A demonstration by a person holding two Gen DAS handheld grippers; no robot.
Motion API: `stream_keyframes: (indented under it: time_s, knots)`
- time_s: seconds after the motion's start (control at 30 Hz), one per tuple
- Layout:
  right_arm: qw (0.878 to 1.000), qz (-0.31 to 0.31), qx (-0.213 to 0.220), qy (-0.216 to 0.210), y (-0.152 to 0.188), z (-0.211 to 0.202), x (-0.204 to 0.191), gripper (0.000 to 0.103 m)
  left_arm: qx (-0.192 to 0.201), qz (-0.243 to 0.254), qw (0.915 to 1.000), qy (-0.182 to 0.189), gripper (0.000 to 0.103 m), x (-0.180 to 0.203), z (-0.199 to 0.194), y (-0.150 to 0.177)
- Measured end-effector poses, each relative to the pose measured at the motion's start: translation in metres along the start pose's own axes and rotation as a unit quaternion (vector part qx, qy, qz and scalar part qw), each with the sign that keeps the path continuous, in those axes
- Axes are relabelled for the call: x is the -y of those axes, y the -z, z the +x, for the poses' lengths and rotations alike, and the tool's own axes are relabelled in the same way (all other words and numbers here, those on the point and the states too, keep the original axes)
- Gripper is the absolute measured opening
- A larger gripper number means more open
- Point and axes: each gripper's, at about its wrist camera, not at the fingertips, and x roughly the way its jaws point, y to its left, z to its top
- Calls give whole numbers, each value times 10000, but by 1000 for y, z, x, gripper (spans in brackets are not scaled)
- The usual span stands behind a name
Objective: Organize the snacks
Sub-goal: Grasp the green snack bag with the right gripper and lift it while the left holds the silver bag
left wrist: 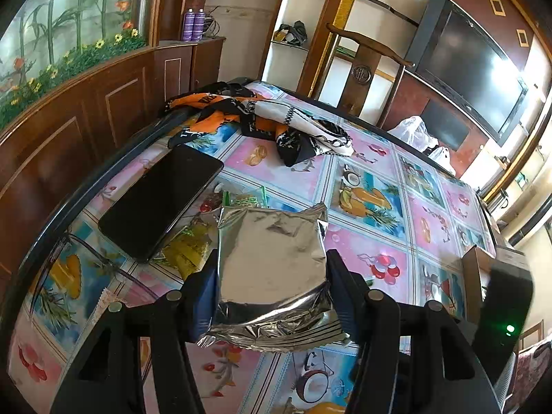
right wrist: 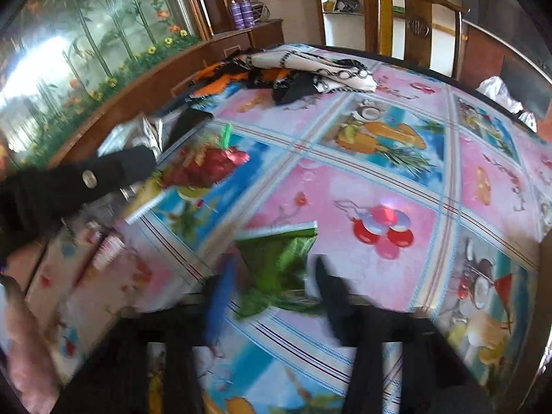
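Count: 1 silver foil packet (left wrist: 272,258), 1 green packet (right wrist: 276,262), 1 red packet (right wrist: 207,165). 1 black phone (left wrist: 158,203), 1 patterned scarf (left wrist: 262,120), 2 purple bottles (left wrist: 193,24), 1 wooden chair (left wrist: 362,65). All snacks on 1 worktop (left wrist: 379,207).

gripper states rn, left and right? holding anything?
Left gripper: closed on the silver snack packet.
Right gripper: green snack packet between its fingers; too blurred to tell whether it grips.
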Motion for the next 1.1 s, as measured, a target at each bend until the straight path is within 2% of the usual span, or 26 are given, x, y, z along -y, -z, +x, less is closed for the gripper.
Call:
stream_keyframes:
  time_s: [0.03,0.2,0.4,0.5,0.63,0.8,1.1]
  knots:
    - [10000,33,55,68,2,-4,2,35,7,36,10000,44,58,2,0,1]
    - [9960,559,574,387,24,-50,32,35,43,246,9987,440,58,16,-5,6]
    - [9774,1519,1412,398,54,-115,94,35,282,919,9931,669,58,56,-13,27]
    - [9707,1737,1592,478,60,-129,110,35,500,1283,9881,681,58,76,-18,39]
    - [9663,2020,1578,233,63,-128,123,35,875,1778,9790,481,58,99,-23,57]
    - [9678,1906,1619,298,63,-132,115,35,1341,2245,9652,73,58,119,-30,76]
    - [9649,1924,1754,346,66,-139,115,35,1400,2448,9593,-144,58,127,-25,84]
